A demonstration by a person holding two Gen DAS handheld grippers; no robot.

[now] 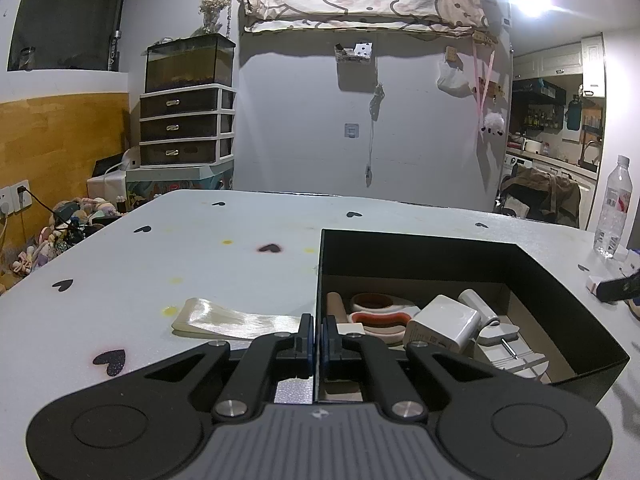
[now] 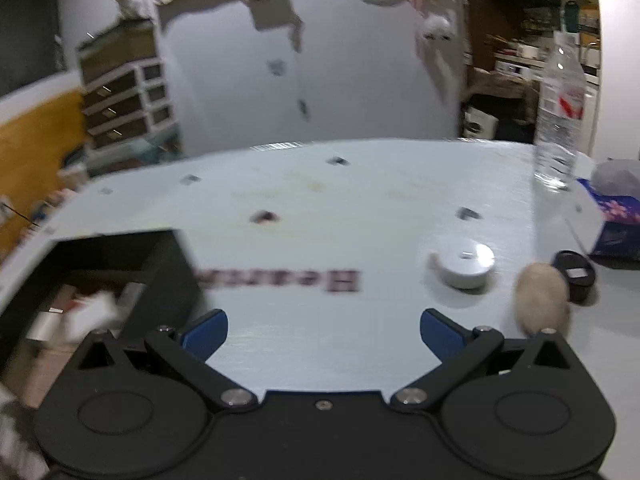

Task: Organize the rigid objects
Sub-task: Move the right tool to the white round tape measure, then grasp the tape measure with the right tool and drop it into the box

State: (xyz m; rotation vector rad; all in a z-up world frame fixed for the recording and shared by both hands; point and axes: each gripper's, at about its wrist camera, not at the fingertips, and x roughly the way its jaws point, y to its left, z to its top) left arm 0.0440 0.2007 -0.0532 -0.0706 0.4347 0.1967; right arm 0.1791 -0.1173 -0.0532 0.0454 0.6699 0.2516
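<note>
Left gripper (image 1: 317, 340): jaws closed on the near left wall of the black box (image 1: 460, 258), blue pads pinching the thin edge — one pad outside, one inside.
Black box: open-topped, on the white worktop (image 1: 200, 264), right of centre in the left wrist view; at the left edge in the right wrist view.
Inside the box: white charger block (image 1: 442, 322) near the middle; red-and-white oval pieces (image 1: 374, 316) to its left; a white cylinder (image 1: 478, 304) behind the charger; a pale grey tool with a metal pin (image 1: 506, 344) toward the near right corner.
Clear tape strip (image 1: 232, 318): flat on the worktop, just outside the box's left wall, beside the left jaws.
Right gripper (image 2: 324, 334): jaws wide open, nothing between them — only bare worktop; view blurred.
White round puck (image 2: 466, 262): on the worktop ahead and to the right of the right jaws, apart from them.
Beige fuzzy object (image 2: 542, 298): just beyond the right finger, near the puck.
Black round lid-like item (image 2: 574, 274): right behind the beige object, touching or nearly so — cannot tell.
Water bottle (image 2: 558, 120): upright at the far right of the worktop.
Blue tissue box (image 2: 614, 220): at the right edge, near the bottle.
</note>
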